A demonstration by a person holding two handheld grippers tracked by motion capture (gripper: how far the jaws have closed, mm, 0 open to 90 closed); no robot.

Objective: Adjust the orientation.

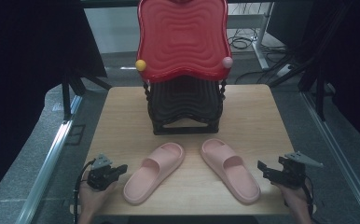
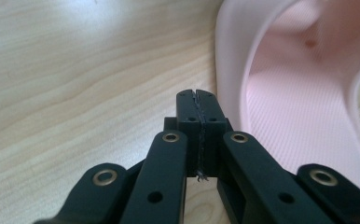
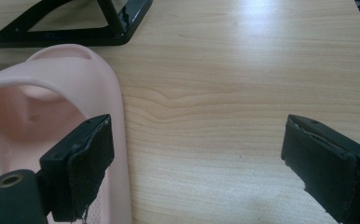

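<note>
Two pink slippers lie on the wooden table (image 1: 252, 116), toes toward the rack. The left slipper (image 1: 154, 171) angles to the lower left; the right slipper (image 1: 230, 169) angles to the lower right. My left gripper (image 1: 121, 169) rests just left of the left slipper's heel, shut with nothing between its jaws; in the left gripper view its jaws (image 2: 198, 100) meet beside the pink slipper (image 2: 304, 93). My right gripper (image 1: 263, 169) sits just right of the right slipper's heel, open and empty. In the right gripper view its jaws (image 3: 194, 154) stand wide apart, the slipper (image 3: 43, 98) at left.
A black rack (image 1: 185, 105) with a red wavy top shelf (image 1: 182, 37) stands at the table's far middle; its base (image 3: 71, 23) shows in the right gripper view. Metal rails run down both sides of the table. Bare wood lies between the slippers and the table's right edge.
</note>
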